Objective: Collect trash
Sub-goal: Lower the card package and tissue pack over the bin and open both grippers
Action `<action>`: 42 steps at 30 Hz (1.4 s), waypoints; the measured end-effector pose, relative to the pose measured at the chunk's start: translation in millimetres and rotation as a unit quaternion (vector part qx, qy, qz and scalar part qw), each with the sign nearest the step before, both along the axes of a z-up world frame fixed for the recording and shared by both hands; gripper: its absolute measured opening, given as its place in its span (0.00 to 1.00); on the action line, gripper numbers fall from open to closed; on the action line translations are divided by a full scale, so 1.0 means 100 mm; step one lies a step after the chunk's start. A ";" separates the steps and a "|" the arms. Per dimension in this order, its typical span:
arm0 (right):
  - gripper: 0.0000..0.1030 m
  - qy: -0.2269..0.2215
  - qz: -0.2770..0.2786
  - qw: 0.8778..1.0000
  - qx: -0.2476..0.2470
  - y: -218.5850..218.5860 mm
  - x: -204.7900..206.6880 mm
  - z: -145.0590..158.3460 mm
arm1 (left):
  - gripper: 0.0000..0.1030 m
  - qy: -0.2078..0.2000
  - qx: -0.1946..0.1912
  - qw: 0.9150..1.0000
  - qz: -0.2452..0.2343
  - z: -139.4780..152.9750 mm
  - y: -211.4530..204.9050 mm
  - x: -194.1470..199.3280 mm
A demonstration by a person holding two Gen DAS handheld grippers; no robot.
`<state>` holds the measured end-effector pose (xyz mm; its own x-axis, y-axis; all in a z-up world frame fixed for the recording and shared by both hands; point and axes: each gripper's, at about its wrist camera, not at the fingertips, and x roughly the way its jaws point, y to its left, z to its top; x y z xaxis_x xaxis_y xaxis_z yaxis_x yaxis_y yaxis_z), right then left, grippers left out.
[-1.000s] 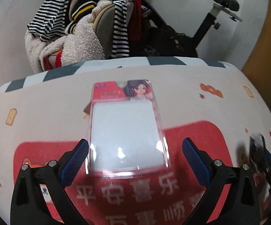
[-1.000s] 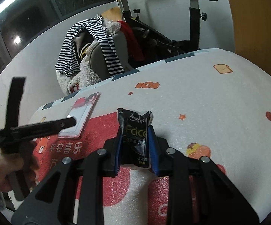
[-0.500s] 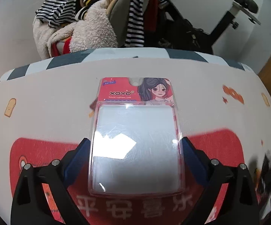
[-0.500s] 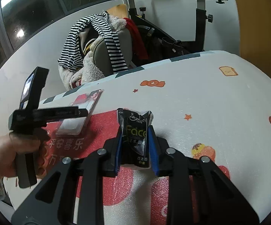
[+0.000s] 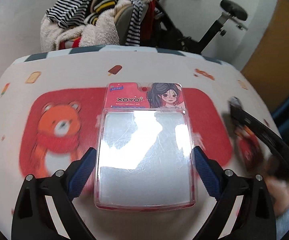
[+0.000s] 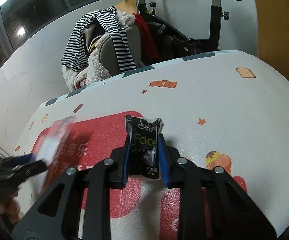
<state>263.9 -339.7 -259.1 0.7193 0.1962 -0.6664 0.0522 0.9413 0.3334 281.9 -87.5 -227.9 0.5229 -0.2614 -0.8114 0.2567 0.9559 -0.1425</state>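
Note:
A clear blister pack (image 5: 144, 140) with a pink card showing a cartoon girl sits sharp between the blue pads of my left gripper (image 5: 144, 149), which is shut on its two long edges above the blurred table (image 5: 164, 68). The right wrist view shows that pack (image 6: 56, 140) smeared at the left edge, with the left gripper (image 6: 24, 160) under it. My right gripper (image 6: 143, 140) is shut on a black foil sachet (image 6: 144, 132) marked "Face", held upright just over the table (image 6: 224, 104). The right gripper (image 5: 264, 132) appears as a dark blur at the right of the left wrist view.
The table cover is white foam with snack prints, a red panel and an orange bear (image 5: 60, 126). Behind the far edge stands a chair heaped with striped and fleecy clothes (image 6: 104, 50) and an exercise bike (image 6: 216, 10). An orange-brown door (image 5: 274, 50) is at the right.
The left gripper's pads closed onto the blister pack, which then left its spot and travelled with the gripper toward the left of the right wrist view. The right gripper and sachet stayed put.

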 end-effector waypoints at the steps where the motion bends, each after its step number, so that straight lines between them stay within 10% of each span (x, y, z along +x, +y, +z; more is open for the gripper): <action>1: 0.27 0.002 0.000 1.000 -0.001 0.00 0.00 0.01 | 0.90 -0.006 -0.005 1.000 -0.001 0.05 0.03 -0.14; 21: 0.27 -0.046 0.069 0.997 -0.004 0.33 -1.55 0.77 | 0.90 -0.049 -0.037 0.995 -0.081 0.40 0.42 -2.18; 42: 0.28 -0.043 0.071 0.996 0.026 0.41 -2.82 0.70 | 0.90 0.039 0.015 0.976 -0.212 -0.33 0.10 -3.23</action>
